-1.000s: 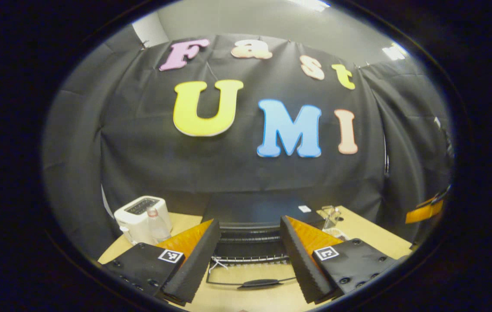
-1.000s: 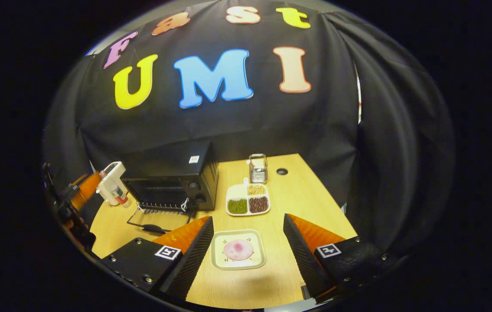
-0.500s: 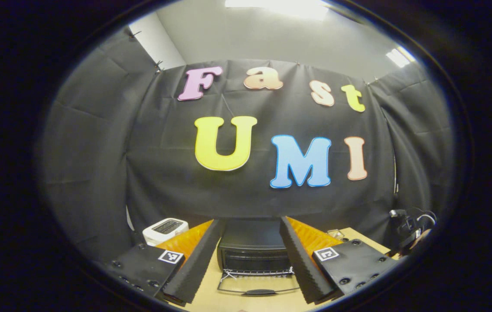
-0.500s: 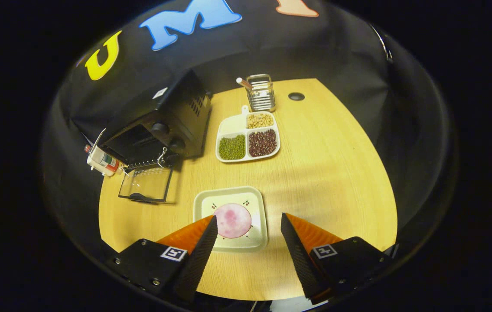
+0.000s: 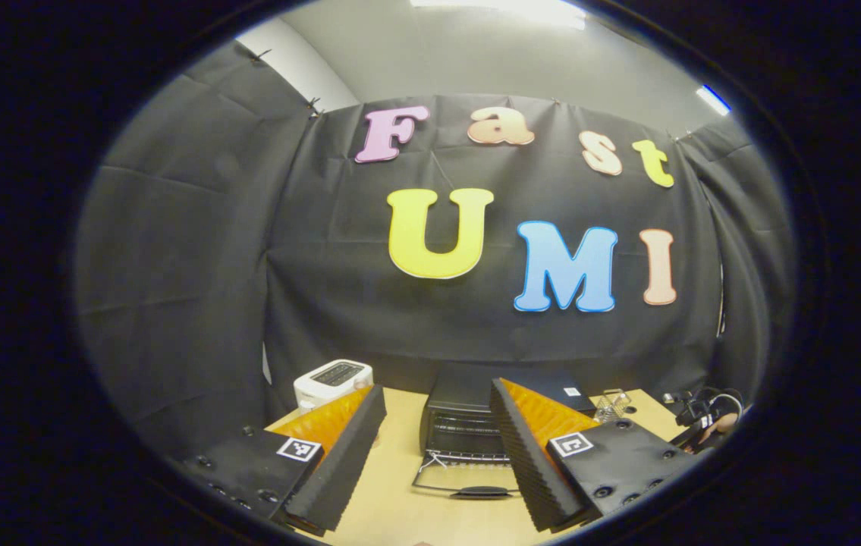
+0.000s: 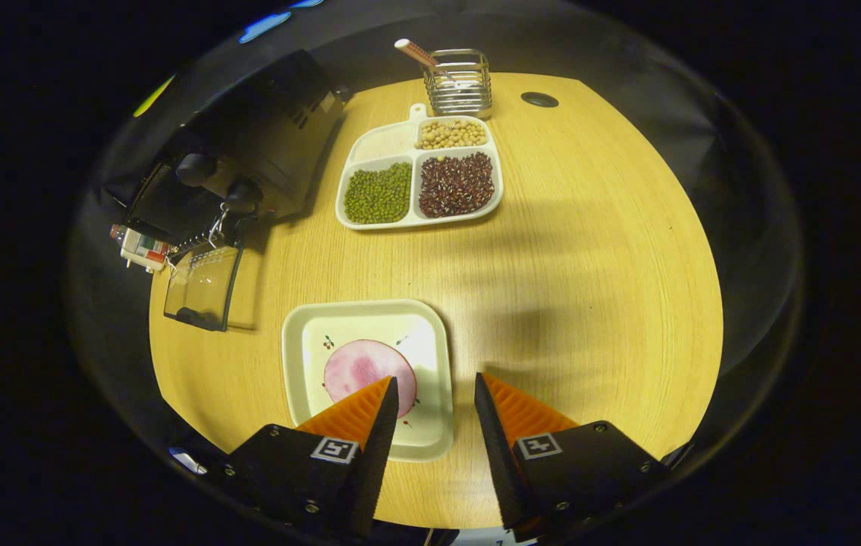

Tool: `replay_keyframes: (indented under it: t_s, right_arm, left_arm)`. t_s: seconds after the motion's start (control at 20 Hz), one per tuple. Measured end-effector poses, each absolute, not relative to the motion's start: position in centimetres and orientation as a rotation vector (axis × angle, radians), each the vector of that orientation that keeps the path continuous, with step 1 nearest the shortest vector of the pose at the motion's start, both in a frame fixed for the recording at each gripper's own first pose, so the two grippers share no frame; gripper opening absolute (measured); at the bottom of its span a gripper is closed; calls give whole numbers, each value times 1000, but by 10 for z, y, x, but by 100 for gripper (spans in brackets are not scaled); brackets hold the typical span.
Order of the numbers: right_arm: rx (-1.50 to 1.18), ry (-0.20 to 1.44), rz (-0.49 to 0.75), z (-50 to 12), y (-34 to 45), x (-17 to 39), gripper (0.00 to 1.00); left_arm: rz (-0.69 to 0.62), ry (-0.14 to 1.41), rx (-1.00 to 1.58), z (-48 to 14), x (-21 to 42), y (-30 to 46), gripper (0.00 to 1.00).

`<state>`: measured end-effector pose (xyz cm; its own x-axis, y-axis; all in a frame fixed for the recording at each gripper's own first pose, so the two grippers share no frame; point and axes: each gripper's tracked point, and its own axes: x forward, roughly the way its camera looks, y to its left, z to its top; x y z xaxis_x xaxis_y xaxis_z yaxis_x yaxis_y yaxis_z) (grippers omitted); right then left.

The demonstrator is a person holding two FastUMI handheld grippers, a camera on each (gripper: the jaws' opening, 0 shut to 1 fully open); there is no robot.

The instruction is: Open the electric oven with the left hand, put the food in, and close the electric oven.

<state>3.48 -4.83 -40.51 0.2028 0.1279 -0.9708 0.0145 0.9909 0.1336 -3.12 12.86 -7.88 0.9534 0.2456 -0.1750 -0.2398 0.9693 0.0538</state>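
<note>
In the left gripper view the black electric oven [image 5: 468, 413] stands on the wooden table with its glass door [image 5: 468, 479] dropped flat toward me. My left gripper [image 5: 436, 388] is open and empty, well back from the oven. In the right gripper view a cream square plate [image 6: 309, 334] holds a round pink slice of food [image 6: 358, 368]. My right gripper [image 6: 436, 379] hovers open over the plate's right rim, one finger above the food, the other above bare table. The oven [image 6: 248, 144] and its lowered door [image 6: 202, 284] lie at the far left.
A white toaster [image 5: 333, 381] stands left of the oven, with a small bottle [image 6: 140, 246] beside it. A divided tray of beans [image 6: 419, 178] and a wire holder [image 6: 459, 80] sit behind the plate. The other gripper and a hand [image 5: 703, 421] are at the far right.
My left gripper has drawn back from the open oven and shifted left. My right gripper has tilted down and come over the plate, its fingers a little closer together.
</note>
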Motion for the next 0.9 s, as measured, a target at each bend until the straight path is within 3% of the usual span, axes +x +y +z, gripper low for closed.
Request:
replay_keyframes:
  t_s: [0.05, 0.1, 0.25, 0.35, 0.45, 0.5, 0.6, 0.65, 0.9]
  right_arm:
    - [103, 1379, 73, -413, -50, 34, 55]
    - [82, 1394, 65, -418, -53, 33, 64]
    - [81, 1400, 81, -420, -50, 38, 65]
    - [61, 1400, 37, -432, -64, 41, 24]
    - [62, 1403, 64, -430, -67, 40, 19]
    - [34, 1401, 88, -424, -66, 38, 5]
    - [31, 1381, 71, -421, -66, 42, 1]
    - [79, 1392, 47, -428, -61, 37, 1]
    - [545, 1360, 58, -427, -35, 19, 1]
  left_arm:
    - [255, 185, 29, -79, -34, 132, 94]
    - [262, 190, 24, -80, -37, 135, 99]
    - [276, 199, 15, -86, -41, 143, 99]
    - [275, 206, 10, -90, -43, 146, 94]
    - [271, 212, 3, -93, -43, 145, 94]
    - [267, 214, 1, -95, -42, 144, 99]
    - [257, 219, 2, -96, -42, 142, 99]
    - [251, 219, 7, -95, -42, 141, 94]
    - [235, 219, 21, -91, -39, 148, 94]
